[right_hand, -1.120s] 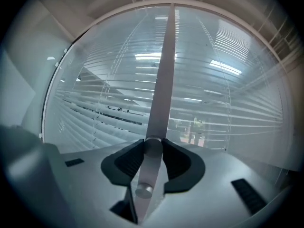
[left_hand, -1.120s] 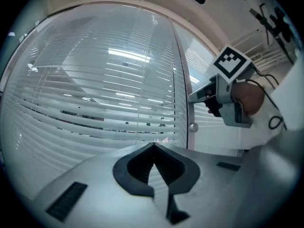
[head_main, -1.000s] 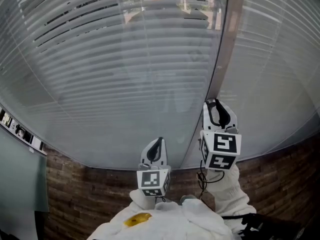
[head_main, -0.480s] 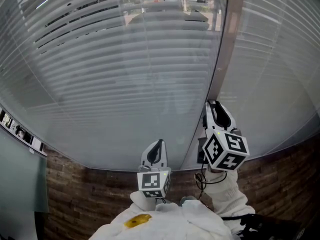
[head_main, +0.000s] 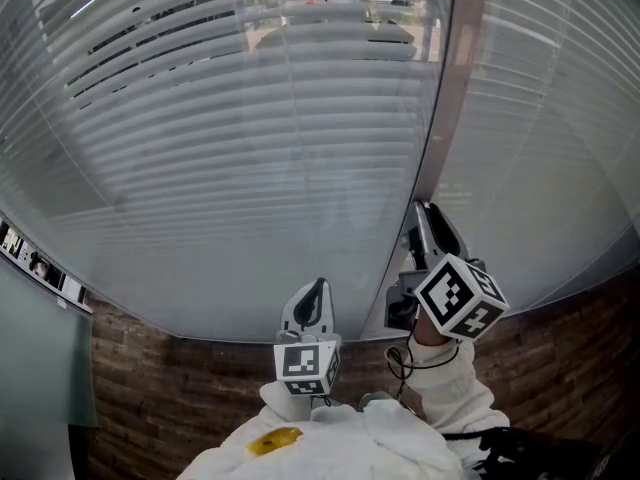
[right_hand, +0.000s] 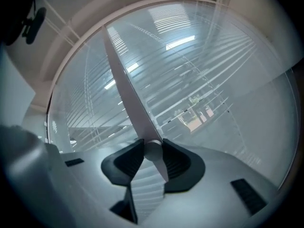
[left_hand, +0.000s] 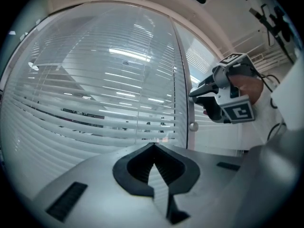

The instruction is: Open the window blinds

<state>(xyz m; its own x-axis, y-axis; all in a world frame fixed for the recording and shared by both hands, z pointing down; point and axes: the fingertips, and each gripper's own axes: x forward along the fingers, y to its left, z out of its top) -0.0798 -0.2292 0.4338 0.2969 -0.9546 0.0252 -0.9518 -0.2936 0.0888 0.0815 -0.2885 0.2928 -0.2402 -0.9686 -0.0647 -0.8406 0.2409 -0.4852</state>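
- Blinds (head_main: 250,168), head view: they fill the window ahead of and above both grippers. The slats lie nearly flat, with a few dark gaps high up. A post (head_main: 452,88) splits the window, and slats run on both sides of it.
- Head view: the right gripper (head_main: 424,218) points at the foot of the post with its tips right against it. Its cube (head_main: 460,300) sits tilted to one side. The left gripper (head_main: 316,290) is to its left and nearer the person, jaws together, clear of the blinds. White sleeves (head_main: 440,388) and a brick wall (head_main: 170,398) lie below both grippers.
- Left gripper view: the left gripper (left_hand: 153,147) is closed, tips meeting, with nothing between them. The blinds (left_hand: 104,89) spread ahead and to its left, and the post (left_hand: 182,70) stands ahead to its right. The right gripper (left_hand: 195,99) is up to its right, rolled over, with its tips at the post.
- Right gripper view: the right gripper (right_hand: 153,144) is clamped on a small round knob (right_hand: 153,152), one pad touching it on each side. The knob sits on the post (right_hand: 125,84), which slants up and left from the jaws. The blinds (right_hand: 199,70) cover the glass beyond, on both sides of the post.
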